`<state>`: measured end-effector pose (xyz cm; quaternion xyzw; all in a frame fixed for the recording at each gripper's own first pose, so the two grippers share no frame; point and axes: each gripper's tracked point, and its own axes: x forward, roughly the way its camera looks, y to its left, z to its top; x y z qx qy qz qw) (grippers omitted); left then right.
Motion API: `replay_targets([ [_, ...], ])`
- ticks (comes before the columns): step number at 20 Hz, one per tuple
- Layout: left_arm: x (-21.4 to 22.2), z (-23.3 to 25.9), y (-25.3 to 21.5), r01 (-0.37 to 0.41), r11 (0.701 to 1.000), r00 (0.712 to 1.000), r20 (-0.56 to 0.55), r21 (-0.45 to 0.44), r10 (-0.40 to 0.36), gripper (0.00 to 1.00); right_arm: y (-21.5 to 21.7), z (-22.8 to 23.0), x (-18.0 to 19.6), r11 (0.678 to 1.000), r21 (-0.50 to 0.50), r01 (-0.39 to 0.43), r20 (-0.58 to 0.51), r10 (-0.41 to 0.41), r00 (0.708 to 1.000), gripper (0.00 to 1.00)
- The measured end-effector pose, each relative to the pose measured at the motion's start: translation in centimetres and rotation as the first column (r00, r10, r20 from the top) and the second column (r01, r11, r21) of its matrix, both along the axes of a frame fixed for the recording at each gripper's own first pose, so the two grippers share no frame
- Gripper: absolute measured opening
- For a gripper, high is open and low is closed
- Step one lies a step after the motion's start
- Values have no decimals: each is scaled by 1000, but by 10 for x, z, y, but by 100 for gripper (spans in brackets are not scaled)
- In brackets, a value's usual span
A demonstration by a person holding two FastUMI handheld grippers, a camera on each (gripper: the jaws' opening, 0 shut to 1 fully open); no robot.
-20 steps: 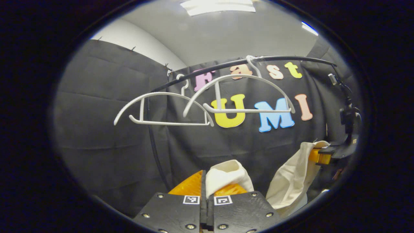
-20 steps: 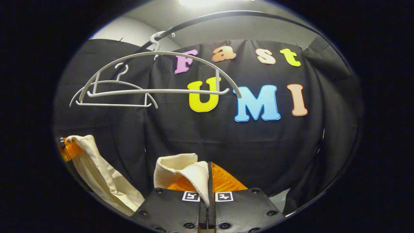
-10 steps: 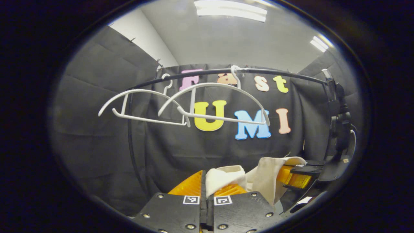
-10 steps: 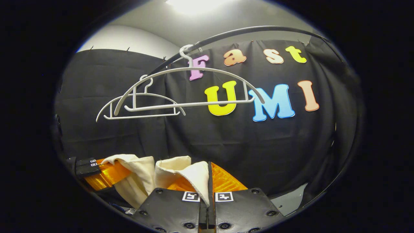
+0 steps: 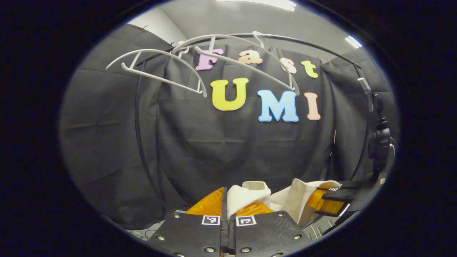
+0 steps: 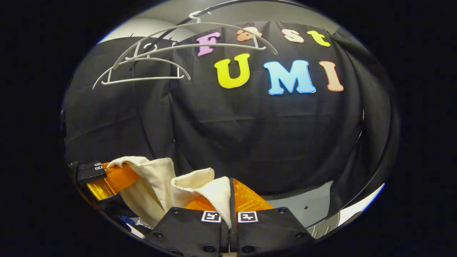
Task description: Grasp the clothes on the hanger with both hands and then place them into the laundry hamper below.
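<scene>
Left gripper (image 5: 228, 205): orange fingers closed tight, cream cloth (image 5: 246, 195) pinched between them at bottom centre of the left gripper view. Right gripper (image 6: 231, 200): likewise closed, a fold of the same cloth (image 6: 200, 187) clamped at bottom centre of the right gripper view.

Cloth spans sideways between the two, a short slack run (its long axis gripper to gripper); the two grips sit close together. In each view the other gripper shows low at the side, cloth draped over its fingers.

Hamper not visible here; by the task it lies below both, so the drop looks to be straight down, neither hand obviously nearer.

Beyond, upper left of both frames: two bare white hangers (image 5: 162, 66) on the black rail (image 5: 307, 44).
</scene>
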<state>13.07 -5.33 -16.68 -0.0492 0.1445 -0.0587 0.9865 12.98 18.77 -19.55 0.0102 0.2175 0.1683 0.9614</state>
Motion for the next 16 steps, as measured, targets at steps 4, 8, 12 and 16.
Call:
replay_targets([
  [4, -8, -59, -1, 23, 999, 993, -113, 43, -18, 1, -4, -49, -11, 998, -56, -6, -80, 2, 997, 7],
  [8, -23, -121, 5, 51, 994, 973, -231, 102, -26, 1, -10, -96, -25, 992, -122, -13, -171, -8, 985, 7],
  [12, -43, -178, 10, 75, 986, 935, -354, 150, -17, 1, -27, -138, -37, 979, -203, 14, -275, -71, 959, 11],
  [16, -60, -218, 17, 91, 985, 880, -475, 150, -9, 3, -35, -157, -54, 970, -244, 20, -335, -104, 936, 10],
])
